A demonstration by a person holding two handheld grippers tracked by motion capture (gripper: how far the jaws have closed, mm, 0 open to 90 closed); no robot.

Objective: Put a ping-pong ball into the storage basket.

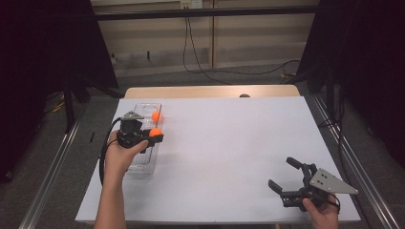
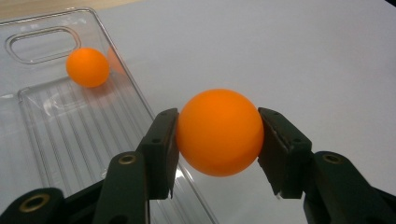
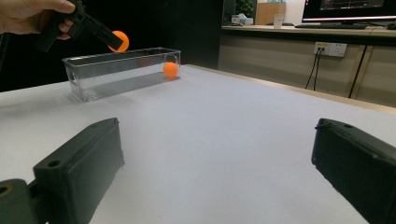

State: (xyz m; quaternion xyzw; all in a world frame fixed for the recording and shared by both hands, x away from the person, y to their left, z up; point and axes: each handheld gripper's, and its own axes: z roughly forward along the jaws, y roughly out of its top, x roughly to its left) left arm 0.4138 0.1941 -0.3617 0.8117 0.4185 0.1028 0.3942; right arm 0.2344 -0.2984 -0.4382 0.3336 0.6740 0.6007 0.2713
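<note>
While the person's left hand (image 1: 123, 153) hovers over the near-left part of the table (image 1: 229, 157), the left gripper (image 1: 154, 135) pinches an orange ball (image 1: 155, 132) squarely between its two black pads, one pad pressed to each side of the ball at nine and three o'clock in the left gripper view, where the ball (image 2: 219, 132) sits right at the jaw tips and bulges out above and below them. From the high view, the held ball hangs at about three o'clock of the hand, over the right-hand long wall of the clear plastic bin (image 1: 143, 162); in the right gripper view it rides clearly above the bin's rim, not touching it. A second orange ball (image 1: 155, 116) rests on the ribbed floor inside the bin, toward the far end, at roughly twelve o'clock from the gripped one and apart from it; in the left gripper view it lies at about ten o'clock of the jaws, near the handle cut-out. Over at the near-right corner of the white sheet, the right gripper (image 1: 282, 175) sits in the person's right hand (image 1: 321, 213) with its jaws spread wide and nothing between them, well apart from both balls and pointing toward ten o'clock across the table, with the bin far off in that direction.
</note>
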